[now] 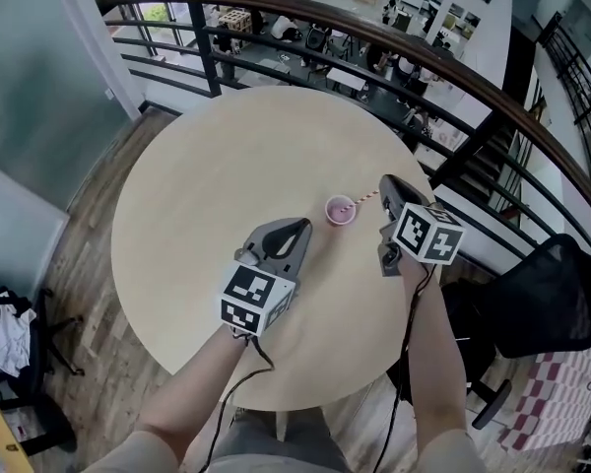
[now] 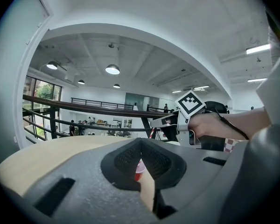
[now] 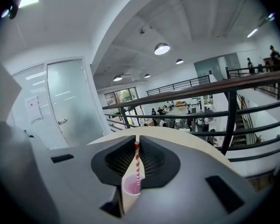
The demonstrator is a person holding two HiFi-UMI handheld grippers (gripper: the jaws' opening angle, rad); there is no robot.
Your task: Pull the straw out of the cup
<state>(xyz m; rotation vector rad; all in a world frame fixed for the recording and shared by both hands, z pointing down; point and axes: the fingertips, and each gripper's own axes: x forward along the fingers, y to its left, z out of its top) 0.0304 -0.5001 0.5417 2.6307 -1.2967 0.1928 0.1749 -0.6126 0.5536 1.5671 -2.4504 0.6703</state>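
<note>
We see a red-and-white striped straw (image 3: 137, 167) leaning in a small pink cup (image 1: 340, 210) on our round table (image 1: 217, 156), its top pinched in our right gripper (image 3: 137, 139). Our left gripper (image 2: 141, 140), jaws pressed together on nothing, points at the cup nearby and hides most of it.

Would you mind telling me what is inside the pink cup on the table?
A red-and-white striped straw stands in the cup, its top pinched by the right gripper. The jaws cover the cup's lower part, and whether it holds drink cannot be told.
</note>
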